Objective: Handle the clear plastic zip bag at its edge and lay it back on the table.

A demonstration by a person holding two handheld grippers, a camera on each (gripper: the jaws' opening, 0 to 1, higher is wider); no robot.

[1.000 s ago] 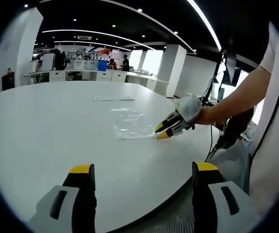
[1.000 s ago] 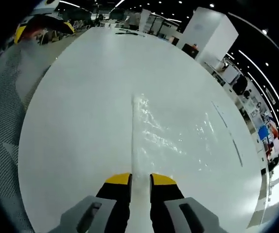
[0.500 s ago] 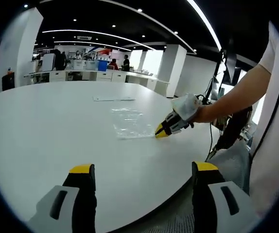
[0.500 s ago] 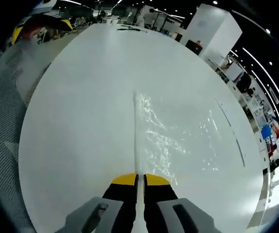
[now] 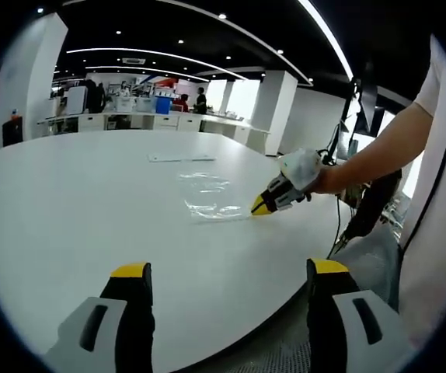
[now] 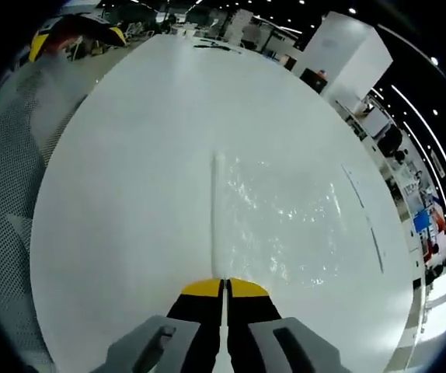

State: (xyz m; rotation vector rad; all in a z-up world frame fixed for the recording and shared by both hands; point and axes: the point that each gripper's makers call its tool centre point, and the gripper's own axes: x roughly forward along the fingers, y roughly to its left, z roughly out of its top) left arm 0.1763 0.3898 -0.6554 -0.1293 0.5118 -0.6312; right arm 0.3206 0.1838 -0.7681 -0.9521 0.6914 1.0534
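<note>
Lifted since earlier, clear zip bag [image 5: 211, 208] edge hangs pinched in right tool [image 6: 224, 287], above white surface [image 5: 67, 202]; left tool [image 5: 231, 270] gapes wide, idle.

no readable text, labels, brands or numbers anywhere. far-off coloured panels [image 5: 161, 82] above the back counters too small and blurred to make out.

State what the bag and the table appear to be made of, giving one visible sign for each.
Bag: thin clear plastic film, glossy; it wrinkles, glints, and the tabletop shows through it. Table: smooth white top with a soft sheen, perhaps laminate; the material cannot be told for certain.
</note>
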